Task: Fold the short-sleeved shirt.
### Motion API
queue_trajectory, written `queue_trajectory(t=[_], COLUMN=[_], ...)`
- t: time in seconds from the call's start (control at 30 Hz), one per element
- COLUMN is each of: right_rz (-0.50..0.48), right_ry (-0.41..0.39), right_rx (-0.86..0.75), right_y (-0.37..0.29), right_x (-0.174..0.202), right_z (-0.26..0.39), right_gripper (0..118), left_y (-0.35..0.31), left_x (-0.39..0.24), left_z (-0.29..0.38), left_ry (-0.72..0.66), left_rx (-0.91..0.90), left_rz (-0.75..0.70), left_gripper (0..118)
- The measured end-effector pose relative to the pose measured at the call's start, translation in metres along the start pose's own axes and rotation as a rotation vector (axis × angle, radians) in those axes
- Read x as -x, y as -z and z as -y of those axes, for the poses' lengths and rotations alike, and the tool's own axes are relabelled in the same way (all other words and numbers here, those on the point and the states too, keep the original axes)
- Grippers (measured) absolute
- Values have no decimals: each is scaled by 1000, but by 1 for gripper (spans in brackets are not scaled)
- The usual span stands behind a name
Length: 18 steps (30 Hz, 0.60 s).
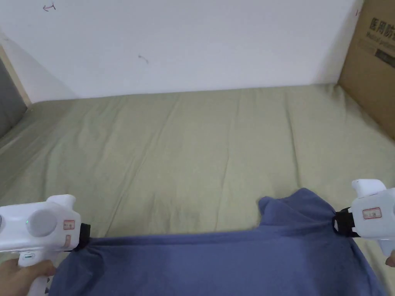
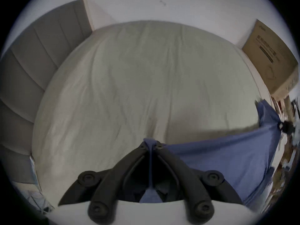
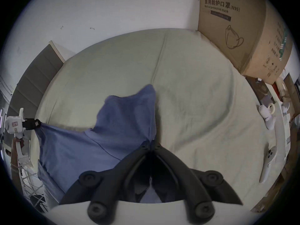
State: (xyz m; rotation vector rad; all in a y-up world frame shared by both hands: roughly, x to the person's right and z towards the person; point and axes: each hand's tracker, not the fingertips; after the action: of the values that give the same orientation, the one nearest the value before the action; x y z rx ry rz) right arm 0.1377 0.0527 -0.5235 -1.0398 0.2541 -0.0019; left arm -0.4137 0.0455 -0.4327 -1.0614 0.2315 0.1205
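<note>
We had the blue short-sleeved shirt (image 1: 231, 258) stretched between both tools at the near edge of the bed (image 1: 200, 154), hanging taut across the bottom of the head view. Left hand-held gripper (image 1: 85, 237) was clamped on the shirt's left end; in the left gripper view both jaws were closed tight together with a pinch of blue fabric (image 2: 150, 143) between the tips. Right hand-held gripper (image 1: 339, 223) was clamped on the right end the same way, jaws pressed together on bunched cloth in the right gripper view. A sleeve (image 3: 129, 108) stuck up past the right grip, lying over the bed's pale green sheet (image 3: 186, 98). Top edge of the shirt ran roughly straight between the two grips. We could see the left hand (image 1: 21, 275) on the handle of the left tool.

The sheet was wrinkled and bare beyond the shirt. A cardboard box (image 1: 372, 65) stood at the bed's far right corner against the white wall (image 1: 185, 42). A grey padded headboard (image 2: 32, 69) sat on the left side. White controllers (image 3: 267, 116) lay at the bed's right edge, well apart from the shirt.
</note>
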Motion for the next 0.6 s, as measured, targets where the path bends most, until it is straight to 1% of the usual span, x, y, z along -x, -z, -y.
queue_trajectory(t=[0.13, 0.23, 0.33, 0.4, 0.5, 0.6], right_rz=[9, 6, -4, -15, -22, -22], right_ry=[-30, -20, -15, -21, -17, -1], right_rx=[-47, -75, -77, -61, -27, 24], right_y=[-43, -81, -111, -127, -143, -147], right_x=[5, 3, 1, -1, 0, -4], right_z=[13, 42, 86, 122, 176, 228], right_gripper=[0, 0, 0, 0, 0, 0], left_y=[-59, -97, -125, -137, -157, -161], left_x=[-1, 9, 25, 36, 41, 44], left_z=[36, 71, 115, 147, 197, 238], left_ry=[59, 65, 53, 22, 35, 47], left_rx=[-126, -176, -194, -183, -181, -150], left_rz=[-16, -18, 11, 27, 39, 45], left_gripper=[1, 1, 1, 1, 1, 1])
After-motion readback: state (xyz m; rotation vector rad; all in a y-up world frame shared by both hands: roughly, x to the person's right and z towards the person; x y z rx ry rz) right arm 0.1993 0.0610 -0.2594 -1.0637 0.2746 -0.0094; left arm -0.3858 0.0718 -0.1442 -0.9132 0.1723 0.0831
